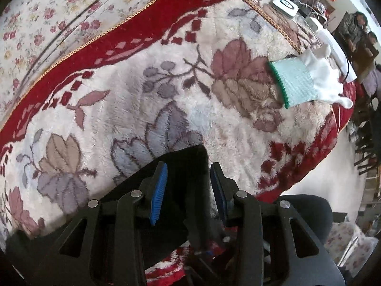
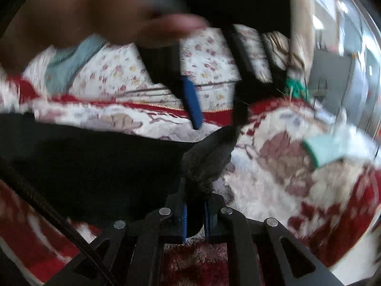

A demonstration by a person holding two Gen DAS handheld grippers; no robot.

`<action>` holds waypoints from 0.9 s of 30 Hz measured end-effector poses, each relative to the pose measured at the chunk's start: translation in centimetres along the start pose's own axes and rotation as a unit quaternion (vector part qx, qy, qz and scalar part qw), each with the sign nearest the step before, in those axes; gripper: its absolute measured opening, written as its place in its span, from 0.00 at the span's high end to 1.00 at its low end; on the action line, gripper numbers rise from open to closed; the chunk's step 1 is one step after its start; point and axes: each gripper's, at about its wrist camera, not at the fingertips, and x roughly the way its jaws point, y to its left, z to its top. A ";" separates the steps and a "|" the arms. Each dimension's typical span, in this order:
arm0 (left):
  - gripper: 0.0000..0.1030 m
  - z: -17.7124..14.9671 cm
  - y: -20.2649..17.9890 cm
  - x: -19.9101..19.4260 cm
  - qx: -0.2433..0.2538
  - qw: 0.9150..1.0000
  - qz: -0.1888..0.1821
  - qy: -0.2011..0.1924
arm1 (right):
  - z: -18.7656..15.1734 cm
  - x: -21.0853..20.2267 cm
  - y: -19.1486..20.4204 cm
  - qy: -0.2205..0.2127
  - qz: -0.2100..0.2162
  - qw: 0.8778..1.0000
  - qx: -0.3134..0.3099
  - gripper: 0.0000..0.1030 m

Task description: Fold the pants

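Floral blanket [image 1: 166, 90] with red border carries black pants [image 2: 83, 162] near its front edge. Left gripper [image 1: 188, 186] fingers spread over the cloth; right gripper [image 2: 195, 217] pinches a bunched fold. White glove [image 1: 309, 81] lies near the far corner.

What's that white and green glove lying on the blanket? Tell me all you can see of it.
The white knitted glove with a pale green cuff lies flat and empty on the fluffy flowered blanket with a red border, near its far corner. The ribbed cuff ends in a darker green rim; the white fingers point away toward the blanket's edge. A thin cable passes close by its fingers. Neither tool touches it. The right wrist view shows it only blurred.
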 end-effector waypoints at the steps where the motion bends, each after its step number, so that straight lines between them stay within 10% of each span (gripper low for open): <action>1: 0.65 0.0 -0.2 0.1 0.004 1.000 0.009 0.000 | -0.1 0.1 0.4 -0.003 -0.007 1.000 -0.014 0.91; 11: 0.65 0.5 -1.4 1.3 0.033 0.998 0.037 0.042 | 0.5 -0.2 2.2 -0.015 -0.019 0.999 -0.045 0.91; 21: 0.65 0.0 -2.2 3.4 0.075 0.979 0.161 0.101 | 0.6 -0.5 3.7 -0.026 -0.031 0.996 -0.079 0.91; 23: 0.85 -0.1 -1.9 3.0 0.079 0.980 0.159 0.088 | 0.7 -0.7 3.7 -0.028 -0.033 0.996 -0.080 0.91; 27: 0.92 -0.7 -0.3 1.5 0.056 0.989 0.120 0.062 | 0.8 -1.1 4.1 -0.036 -0.039 0.995 -0.086 0.91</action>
